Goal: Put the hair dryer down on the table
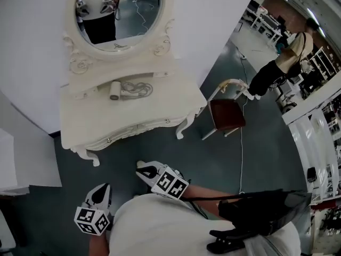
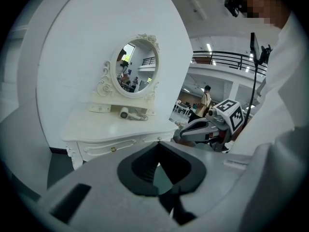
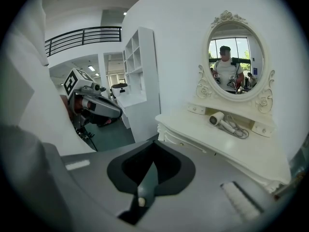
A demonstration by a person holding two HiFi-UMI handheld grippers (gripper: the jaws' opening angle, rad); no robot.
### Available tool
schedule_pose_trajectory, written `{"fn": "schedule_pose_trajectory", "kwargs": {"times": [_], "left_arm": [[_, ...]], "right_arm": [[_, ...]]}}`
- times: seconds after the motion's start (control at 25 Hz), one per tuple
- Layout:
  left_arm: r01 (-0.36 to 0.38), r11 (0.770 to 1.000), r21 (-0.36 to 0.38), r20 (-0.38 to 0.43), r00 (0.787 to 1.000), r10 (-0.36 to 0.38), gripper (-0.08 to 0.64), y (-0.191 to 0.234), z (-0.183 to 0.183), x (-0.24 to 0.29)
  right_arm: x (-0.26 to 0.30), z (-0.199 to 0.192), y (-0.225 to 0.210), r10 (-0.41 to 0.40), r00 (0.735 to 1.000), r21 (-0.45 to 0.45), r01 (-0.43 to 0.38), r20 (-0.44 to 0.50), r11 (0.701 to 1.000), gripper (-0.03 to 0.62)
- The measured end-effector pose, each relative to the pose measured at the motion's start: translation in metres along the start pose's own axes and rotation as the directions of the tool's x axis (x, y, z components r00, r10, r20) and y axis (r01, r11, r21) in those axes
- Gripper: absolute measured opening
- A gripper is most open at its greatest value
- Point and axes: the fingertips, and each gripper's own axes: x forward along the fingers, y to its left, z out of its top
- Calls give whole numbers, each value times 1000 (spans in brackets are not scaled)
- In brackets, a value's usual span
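Observation:
The white hair dryer [image 1: 117,90] lies on the cream dressing table [image 1: 133,116] below the mirror, with its cord coiled beside it. It also shows in the left gripper view [image 2: 126,113] and the right gripper view [image 3: 219,120]. Both grippers hang well back from the table, close to my body. My left gripper [image 1: 102,189] is shut with nothing between its jaws, as seen along them [image 2: 158,143]. My right gripper [image 1: 142,168] is likewise shut and holds nothing [image 3: 154,144]. Neither touches the dryer.
An oval mirror [image 1: 120,9] stands on the table's back. A chair with a dark red seat [image 1: 226,113] stands to the table's right, and a thin cable [image 1: 241,159] runs over the floor. A white cabinet [image 1: 21,159] is at left. A person [image 1: 282,63] stands far right.

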Motion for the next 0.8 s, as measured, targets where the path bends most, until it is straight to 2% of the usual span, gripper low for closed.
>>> {"fn": "schedule_pose_trajectory", "kwargs": {"times": [0.44, 0.8], "left_arm": [[44, 999, 18, -27, 999, -43, -3, -1, 0, 12], [43, 999, 6, -37, 998, -43, -3, 4, -3, 11]], "right_arm": [[1, 1, 0, -3, 1000, -23, 3, -15, 1000, 0], [5, 2, 3, 4, 1000, -41, -5, -29, 999, -1]]}}
